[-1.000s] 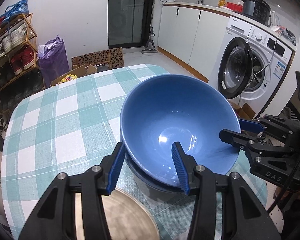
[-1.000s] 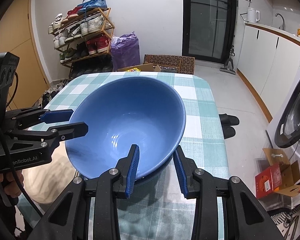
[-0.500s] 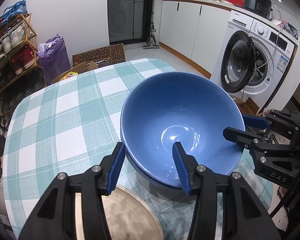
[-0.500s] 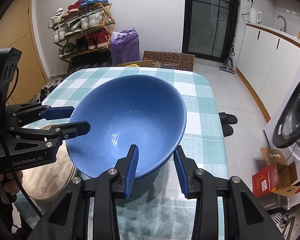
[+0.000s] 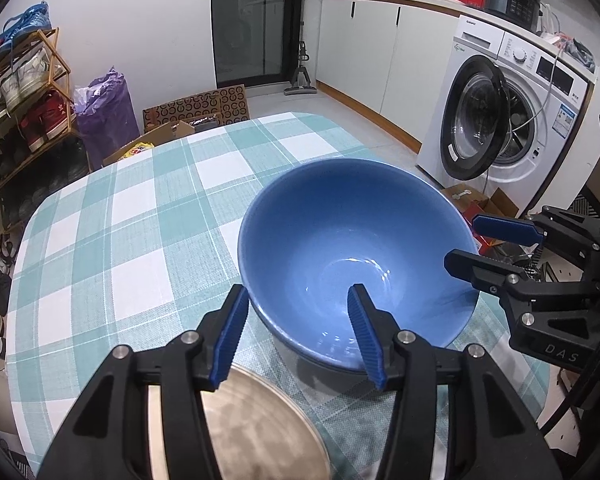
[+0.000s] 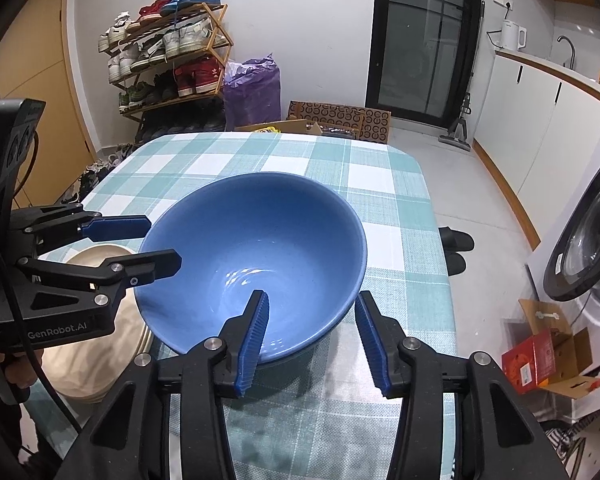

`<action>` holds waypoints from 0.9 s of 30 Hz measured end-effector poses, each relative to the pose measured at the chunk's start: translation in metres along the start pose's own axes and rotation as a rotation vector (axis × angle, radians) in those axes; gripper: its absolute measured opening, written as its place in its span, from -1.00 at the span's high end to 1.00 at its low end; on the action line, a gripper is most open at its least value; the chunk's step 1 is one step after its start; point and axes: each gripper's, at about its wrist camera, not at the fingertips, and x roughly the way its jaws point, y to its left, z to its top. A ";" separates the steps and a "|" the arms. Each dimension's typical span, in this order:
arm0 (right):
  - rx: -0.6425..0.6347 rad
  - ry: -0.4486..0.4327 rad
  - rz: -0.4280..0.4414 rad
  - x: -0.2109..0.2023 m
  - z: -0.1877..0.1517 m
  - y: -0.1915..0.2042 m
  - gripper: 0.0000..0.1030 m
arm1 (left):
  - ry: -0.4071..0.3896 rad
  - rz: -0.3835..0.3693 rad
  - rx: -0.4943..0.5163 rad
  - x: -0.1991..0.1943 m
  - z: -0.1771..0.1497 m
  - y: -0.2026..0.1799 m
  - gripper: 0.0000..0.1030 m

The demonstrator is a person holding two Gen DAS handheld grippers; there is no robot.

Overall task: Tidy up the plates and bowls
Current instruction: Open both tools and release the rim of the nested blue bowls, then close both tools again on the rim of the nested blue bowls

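both views are evenly lit by cool indoor light from overhead, bright enough to read detail across the room. white highlights glint on the inside of the blue bowl, and it casts a soft dark shadow on the checked tablecloth beneath its base. the glass door is dark and shows faint reflections. fisheye distortion bends the walls and counters, with black vignetting in every corner. the near fingers are sharp; the beige plate at the bottom edge looks slightly soft.
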 end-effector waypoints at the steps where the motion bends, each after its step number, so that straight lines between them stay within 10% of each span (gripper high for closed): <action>1: 0.001 -0.001 0.000 0.000 0.000 -0.001 0.07 | -0.003 0.001 0.000 -0.001 0.000 0.000 -0.14; 7: 0.008 -0.006 0.013 -0.002 -0.001 -0.003 0.02 | -0.018 -0.007 0.001 -0.006 0.001 0.000 -0.32; 17: 0.083 -0.033 0.039 -0.004 -0.005 -0.017 -0.67 | -0.046 0.000 -0.018 -0.010 0.001 0.005 -0.93; 27: 0.140 -0.027 0.061 0.008 -0.008 -0.027 -0.91 | -0.028 -0.006 -0.064 0.003 0.000 0.014 -1.00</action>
